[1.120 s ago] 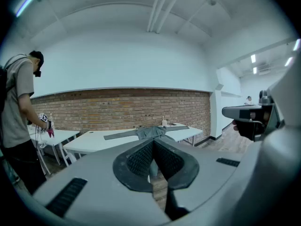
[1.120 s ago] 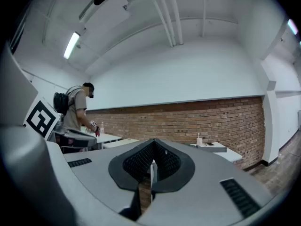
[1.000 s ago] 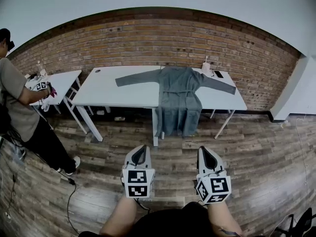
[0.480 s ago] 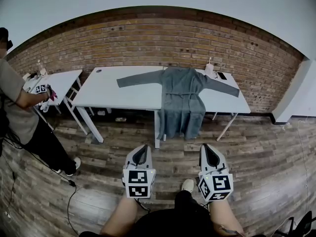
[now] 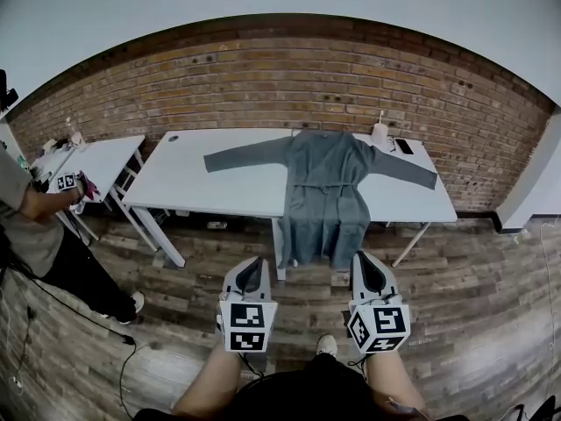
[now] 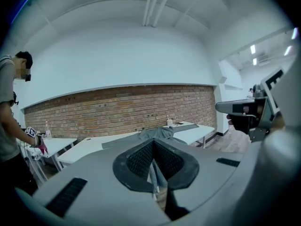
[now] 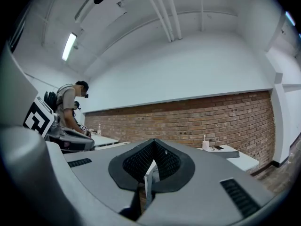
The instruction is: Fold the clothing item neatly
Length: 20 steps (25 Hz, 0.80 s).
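A grey long-sleeved dress point(image 5: 323, 182) lies spread on a white table point(image 5: 219, 169) against the brick wall, sleeves out to both sides, its skirt hanging over the front edge. The dress point(image 6: 157, 133) also shows far off in the left gripper view. My left gripper point(image 5: 251, 272) and right gripper point(image 5: 366, 268) are held side by side over the wooden floor, well short of the table, both shut with nothing in them. In the gripper views the left gripper point(image 6: 153, 146) and the right gripper point(image 7: 153, 147) have their jaws pressed together.
A small white bottle point(image 5: 379, 133) and a dark phone point(image 5: 404, 146) sit on the table's far right by the dress sleeve. A second white table point(image 5: 105, 152) stands at the left, where another person point(image 5: 26, 226) works with marked grippers. Cables trail on the floor at left.
Both grippers and the head have moved closer to the table; the dress and table look larger and lower in view. The person at left has slid further toward the frame edge.
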Tool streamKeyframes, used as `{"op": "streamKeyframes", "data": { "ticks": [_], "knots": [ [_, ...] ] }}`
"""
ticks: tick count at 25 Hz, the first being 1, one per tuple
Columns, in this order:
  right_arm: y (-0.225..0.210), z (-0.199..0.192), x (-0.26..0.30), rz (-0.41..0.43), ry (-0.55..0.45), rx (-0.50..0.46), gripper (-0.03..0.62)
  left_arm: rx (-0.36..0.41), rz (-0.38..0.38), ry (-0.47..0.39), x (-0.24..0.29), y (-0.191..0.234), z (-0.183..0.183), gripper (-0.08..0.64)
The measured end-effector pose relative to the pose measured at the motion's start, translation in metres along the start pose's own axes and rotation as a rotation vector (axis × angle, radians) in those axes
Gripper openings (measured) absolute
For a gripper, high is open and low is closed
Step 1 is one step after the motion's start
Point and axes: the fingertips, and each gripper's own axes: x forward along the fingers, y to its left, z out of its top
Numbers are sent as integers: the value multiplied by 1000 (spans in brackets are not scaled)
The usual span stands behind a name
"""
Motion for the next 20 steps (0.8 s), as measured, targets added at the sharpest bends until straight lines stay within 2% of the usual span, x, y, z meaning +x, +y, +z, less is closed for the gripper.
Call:
{"op": "streamKeyframes", "data": {
  "ticks": [6, 13, 16, 20],
  "knots": [
    [-40, 13, 58, 30, -7, 7, 2, 20, 3, 7, 63, -9, 26, -5],
    [-94, 8, 104, 38, 20, 1, 2, 14, 47, -37, 125, -22, 55, -5],
    [-117, 6, 120, 45, 26, 11, 2, -1, 45, -26, 150, -32, 62, -5],
    [-148, 3, 142, 59, 28, 31, 2, 25, 47, -2, 182, -50, 66, -5]
  ]
}}
